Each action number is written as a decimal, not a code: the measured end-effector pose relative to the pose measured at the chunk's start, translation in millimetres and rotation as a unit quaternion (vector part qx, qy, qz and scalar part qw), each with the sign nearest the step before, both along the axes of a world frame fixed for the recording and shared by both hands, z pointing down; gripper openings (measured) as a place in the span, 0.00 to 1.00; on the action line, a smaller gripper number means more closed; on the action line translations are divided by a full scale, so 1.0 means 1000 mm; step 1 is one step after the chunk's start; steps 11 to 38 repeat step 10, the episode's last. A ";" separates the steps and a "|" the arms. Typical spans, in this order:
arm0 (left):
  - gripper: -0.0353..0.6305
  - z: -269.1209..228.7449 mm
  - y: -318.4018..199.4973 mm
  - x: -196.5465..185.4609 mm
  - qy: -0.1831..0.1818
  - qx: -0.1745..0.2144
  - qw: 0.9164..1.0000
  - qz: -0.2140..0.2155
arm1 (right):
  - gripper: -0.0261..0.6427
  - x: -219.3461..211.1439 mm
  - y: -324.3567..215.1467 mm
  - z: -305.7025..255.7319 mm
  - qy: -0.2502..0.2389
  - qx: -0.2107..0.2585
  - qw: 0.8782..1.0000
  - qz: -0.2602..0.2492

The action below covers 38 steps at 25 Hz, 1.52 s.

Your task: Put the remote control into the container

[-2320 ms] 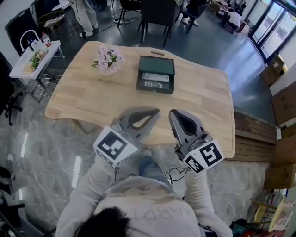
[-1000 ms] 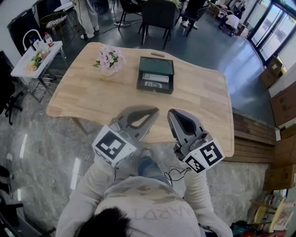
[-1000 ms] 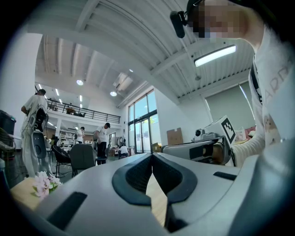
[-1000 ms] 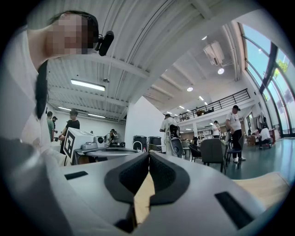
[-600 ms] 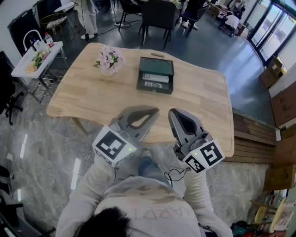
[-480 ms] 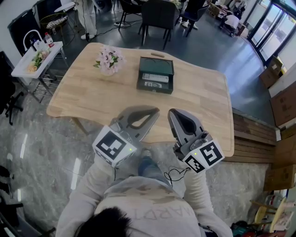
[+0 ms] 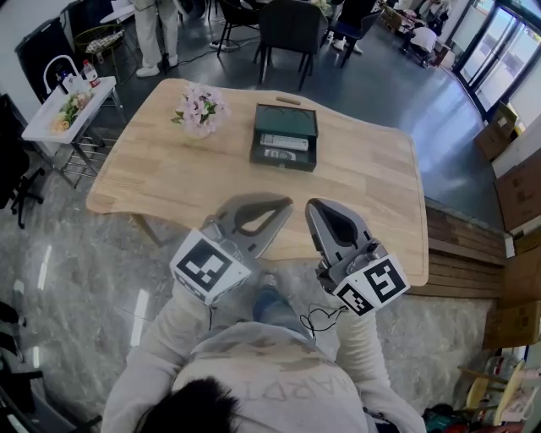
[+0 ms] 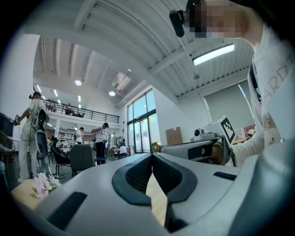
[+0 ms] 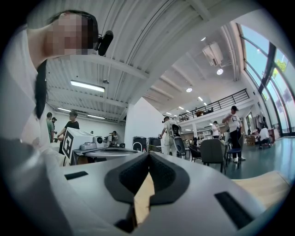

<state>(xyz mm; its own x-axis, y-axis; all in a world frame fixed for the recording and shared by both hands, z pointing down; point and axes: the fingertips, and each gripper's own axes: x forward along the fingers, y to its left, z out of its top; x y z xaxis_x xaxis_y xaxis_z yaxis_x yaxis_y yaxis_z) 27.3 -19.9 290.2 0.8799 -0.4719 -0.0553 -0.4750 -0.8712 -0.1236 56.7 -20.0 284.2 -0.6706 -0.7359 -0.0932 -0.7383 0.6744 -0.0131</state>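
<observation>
A dark green container (image 7: 286, 135) lies open on the far middle of the wooden table (image 7: 372, 186). A light grey remote control (image 7: 284, 141) rests inside it, with a second dark item beside it. My left gripper (image 7: 287, 203) and right gripper (image 7: 311, 205) hover side by side over the table's near edge, well short of the container. Both are shut with nothing between the jaws. In the left gripper view my left gripper's (image 8: 151, 155) tips meet, and in the right gripper view my right gripper's (image 9: 149, 153) tips meet as well.
A pink flower bunch (image 7: 199, 110) stands on the table left of the container. A small white side table (image 7: 59, 106) is at the far left, dark chairs (image 7: 292, 25) behind the table, cardboard boxes (image 7: 516, 182) to the right. People stand in the background.
Both grippers stay where they were, still shut. Only a person beyond the table's far left corner has shifted a little.
</observation>
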 end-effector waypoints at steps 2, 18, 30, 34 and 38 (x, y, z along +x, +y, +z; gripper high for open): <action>0.07 -0.001 0.001 0.001 0.000 0.000 1.000 0.000 | 0.06 0.001 0.001 0.000 0.000 0.000 1.000 0.000; 0.07 -0.004 0.004 0.006 0.003 0.002 1.000 0.001 | 0.06 0.005 0.003 -0.001 -0.001 0.002 1.000 0.000; 0.07 -0.004 0.004 0.006 0.003 0.002 1.000 0.001 | 0.06 0.005 0.003 -0.001 -0.001 0.002 1.000 0.000; 0.07 -0.004 0.004 0.006 0.003 0.002 1.000 0.001 | 0.06 0.005 0.003 -0.001 -0.001 0.002 1.000 0.000; 0.07 -0.004 0.004 0.006 0.003 0.002 1.000 0.001 | 0.06 0.005 0.003 -0.001 -0.001 0.002 1.000 0.000</action>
